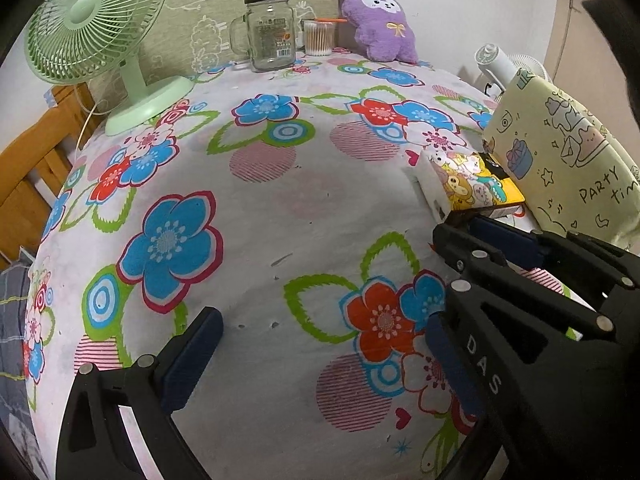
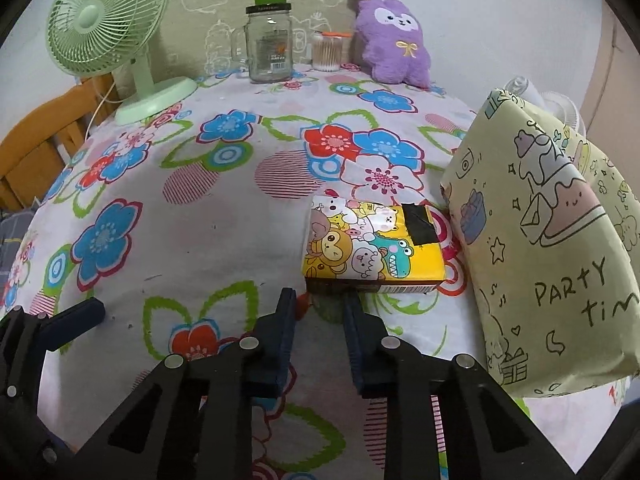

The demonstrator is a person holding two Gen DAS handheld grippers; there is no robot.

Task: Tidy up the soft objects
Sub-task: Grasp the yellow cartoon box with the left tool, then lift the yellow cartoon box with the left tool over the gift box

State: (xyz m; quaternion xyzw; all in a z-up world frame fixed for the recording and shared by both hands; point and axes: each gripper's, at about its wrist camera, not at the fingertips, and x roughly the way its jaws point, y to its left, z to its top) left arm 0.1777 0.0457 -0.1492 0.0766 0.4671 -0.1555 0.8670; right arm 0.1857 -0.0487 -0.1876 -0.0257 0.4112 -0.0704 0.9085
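A yellow cartoon tissue pack (image 2: 370, 246) lies on the flowered tablecloth (image 2: 224, 216), next to a pale green "PARTY time" pack (image 2: 548, 240) leaning at the right. My right gripper (image 2: 320, 304) is open and empty, its fingertips just short of the tissue pack's near edge. My left gripper (image 1: 324, 328) is open and empty over the cloth; the tissue pack (image 1: 472, 180) and green pack (image 1: 560, 152) lie to its right. A purple plush toy (image 2: 394, 40) sits at the back; it also shows in the left wrist view (image 1: 380, 20).
A green desk fan (image 2: 108, 32) stands at the back left. A glass jar mug (image 2: 270, 42) with a green cup on top and a cotton swab tub (image 2: 328, 52) stand at the back. A wooden chair (image 2: 36, 140) is left of the table.
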